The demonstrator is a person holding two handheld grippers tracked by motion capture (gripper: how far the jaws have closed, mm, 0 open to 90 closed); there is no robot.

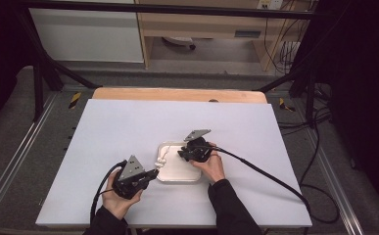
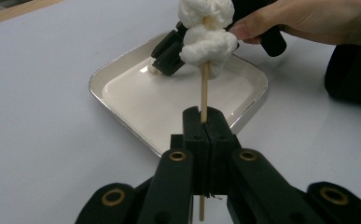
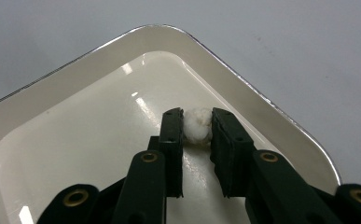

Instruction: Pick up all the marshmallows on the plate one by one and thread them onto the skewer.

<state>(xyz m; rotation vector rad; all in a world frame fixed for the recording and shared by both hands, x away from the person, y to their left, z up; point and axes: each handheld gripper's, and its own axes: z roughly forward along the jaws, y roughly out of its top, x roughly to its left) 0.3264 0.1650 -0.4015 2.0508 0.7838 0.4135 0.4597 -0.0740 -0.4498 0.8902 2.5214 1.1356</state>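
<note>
White table (image 1: 128, 122), tray (image 3: 75, 79) — marshmallow (image 3: 197, 125) pinched between right tongs (image 3: 197, 128)

The shallow square white tray (image 1: 179, 175) lay on the white table (image 1: 128, 127), with a small white marshmallow piece (image 3: 197, 126) in it and a thin wooden skewer with marshmallows (image 2: 204, 93) raised over its left edge.

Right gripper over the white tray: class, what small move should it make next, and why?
Probably lift the marshmallow clear of the tray and carry it toward the skewer. The right gripper has its jaws pressed on the piece in the tray, while the left gripper holds the skewer upright with marshmallows already threaded on it.
</note>
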